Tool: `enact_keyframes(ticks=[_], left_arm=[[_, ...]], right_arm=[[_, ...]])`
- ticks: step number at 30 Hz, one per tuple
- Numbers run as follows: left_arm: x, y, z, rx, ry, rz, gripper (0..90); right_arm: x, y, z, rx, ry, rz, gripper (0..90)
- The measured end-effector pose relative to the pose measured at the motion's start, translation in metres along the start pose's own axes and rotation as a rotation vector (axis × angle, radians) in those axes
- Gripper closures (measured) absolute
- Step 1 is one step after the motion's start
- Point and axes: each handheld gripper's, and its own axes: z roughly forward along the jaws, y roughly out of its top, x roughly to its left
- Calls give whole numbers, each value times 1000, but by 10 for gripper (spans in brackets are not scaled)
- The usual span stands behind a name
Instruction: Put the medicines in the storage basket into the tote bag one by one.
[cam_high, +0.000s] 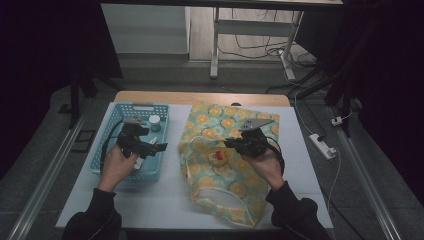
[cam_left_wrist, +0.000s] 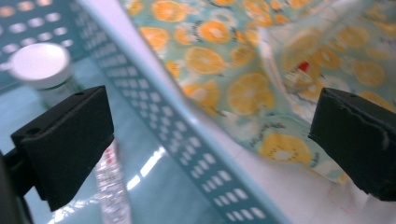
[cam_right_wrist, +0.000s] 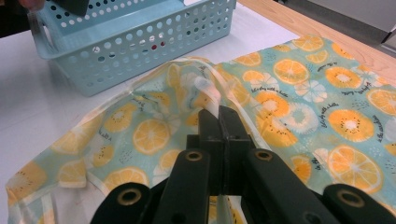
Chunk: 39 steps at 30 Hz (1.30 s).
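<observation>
You sit at a white surface (cam_high: 165, 200) with a gripper in each hand. Your right gripper (cam_high: 231, 144) is closed tight on a fold of the orange-print fabric bag (cam_high: 225, 165), pinching the cloth at the rim of its opening; in the right gripper view the two black jaws meet with pale fabric caught between them (cam_right_wrist: 219, 116). The bag lies flat across the middle and right of the surface, teal with orange slices, and a small red-and-white item (cam_high: 218, 156) shows inside its mouth, just beside the right gripper. Your left gripper (cam_high: 161, 147) is held over the near right part of the light blue perforated basket (cam_high: 112, 131), which sits on the left of the surface, just beside the bag. Its jaws stand wide apart with nothing between them. In the left gripper view they straddle the basket's wall (cam_left_wrist: 187, 140), one jaw over the basket's inside, the other over the bag's edge. Inside the basket a small white-capped bottle (cam_high: 155, 121) stands toward the far right corner, and a clear wrapped packet (cam_left_wrist: 112, 182) lies on the basket floor below the left jaw.
</observation>
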Motion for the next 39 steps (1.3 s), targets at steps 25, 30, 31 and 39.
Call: enact_keyframes(ticks=[25, 30, 31, 39], left_arm=[[45, -20, 34, 242, 192, -27, 0], [47, -22, 42, 316, 198, -37, 0], [47, -22, 43, 333, 198, -40, 0], [46, -23, 53, 432, 220, -47, 13]], right_arm=[[2, 0, 2, 9, 3, -4, 900], [3, 0, 2, 10, 4, -7, 900], [3, 0, 2, 11, 4, -7, 900], [3, 0, 3, 13, 6, -7, 900]])
